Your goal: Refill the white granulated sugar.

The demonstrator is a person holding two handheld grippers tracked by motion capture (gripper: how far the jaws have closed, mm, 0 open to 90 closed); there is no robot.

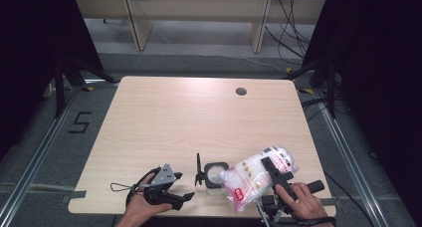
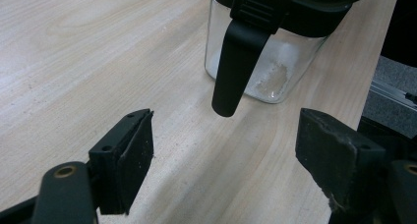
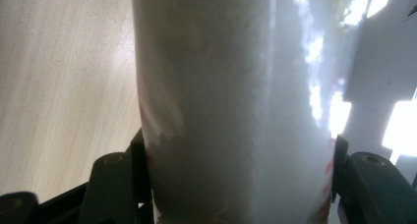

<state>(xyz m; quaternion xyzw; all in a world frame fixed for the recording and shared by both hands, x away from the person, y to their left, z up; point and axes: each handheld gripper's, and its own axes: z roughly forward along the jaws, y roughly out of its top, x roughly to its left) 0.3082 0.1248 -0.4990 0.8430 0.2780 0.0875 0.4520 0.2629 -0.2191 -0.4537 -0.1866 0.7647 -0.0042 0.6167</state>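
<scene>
Bag (image 1: 256, 179) of white grains, clamped in my right claw (image 1: 276, 176), lies tilted with its mouth over the jar (image 1: 216, 175), so I judge the pouring step is in hand. Tabletop (image 1: 199, 117) carries the jar near its front edge, and the jar is my landmark: bag to its right and touching its rim, lid (image 1: 198, 169) standing open on its left. My left claw (image 1: 171, 191) rests open further left of the jar, holding nothing. The jar (image 2: 268, 67) shows only a thin layer inside. Next I'd tip the bag steeper, keeping the mouth centred over the jar.
</scene>
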